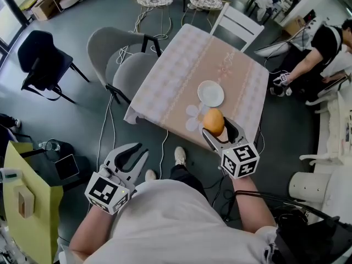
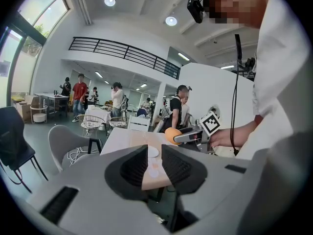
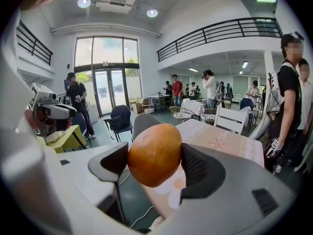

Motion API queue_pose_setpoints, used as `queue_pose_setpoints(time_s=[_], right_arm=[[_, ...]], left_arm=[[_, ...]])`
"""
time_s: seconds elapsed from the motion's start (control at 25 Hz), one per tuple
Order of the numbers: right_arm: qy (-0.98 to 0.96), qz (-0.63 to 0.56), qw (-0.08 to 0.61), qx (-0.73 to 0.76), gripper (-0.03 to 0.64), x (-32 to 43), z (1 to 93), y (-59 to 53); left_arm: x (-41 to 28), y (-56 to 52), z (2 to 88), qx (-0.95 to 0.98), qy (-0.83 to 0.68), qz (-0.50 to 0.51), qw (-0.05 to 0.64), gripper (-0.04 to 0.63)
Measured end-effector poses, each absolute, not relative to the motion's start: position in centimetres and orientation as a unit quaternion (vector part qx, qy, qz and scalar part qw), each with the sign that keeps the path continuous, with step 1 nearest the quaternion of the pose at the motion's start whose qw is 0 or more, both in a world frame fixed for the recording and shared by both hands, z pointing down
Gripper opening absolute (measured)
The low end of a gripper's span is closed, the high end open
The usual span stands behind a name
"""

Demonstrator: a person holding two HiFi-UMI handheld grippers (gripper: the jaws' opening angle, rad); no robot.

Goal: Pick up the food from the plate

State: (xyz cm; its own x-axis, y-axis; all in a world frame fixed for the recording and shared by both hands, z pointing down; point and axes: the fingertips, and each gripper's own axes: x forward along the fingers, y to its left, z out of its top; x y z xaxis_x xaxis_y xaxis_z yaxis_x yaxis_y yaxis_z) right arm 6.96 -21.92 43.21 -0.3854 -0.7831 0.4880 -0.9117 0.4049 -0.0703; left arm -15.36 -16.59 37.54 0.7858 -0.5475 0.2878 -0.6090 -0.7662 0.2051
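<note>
Clamping round orange food across widest part with right hand-held gripper; looks smooth, firm, light, bit slippery; left hand-held gripper lower left, jaws apart, empty.

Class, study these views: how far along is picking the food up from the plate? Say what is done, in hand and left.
Done: the white plate lies bare on the table; the round orange food is off it. In hand: the right gripper is shut on that food, above the table's near edge; the left gripper is open, empty. Left: seemingly nothing of the pickup itself.
</note>
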Motion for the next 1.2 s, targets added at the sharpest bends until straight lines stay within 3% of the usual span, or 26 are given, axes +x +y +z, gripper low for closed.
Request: queue_pose_setpoints(time_s=[0.4,1.2], right_arm=[[-0.822,0.126,0.172,0.528,0.35,2.1,38.0,-14.5],[-0.829,0.102,0.169,0.524,0.351,-1.2,36.7,-8.5]], left_arm=[[-16.7,-13.0,37.9,0.954,-0.251,0.1,0.133,0.081],[-18.2,-10.2,38.7,0.959,-0.231,0.092,0.133,0.081]])
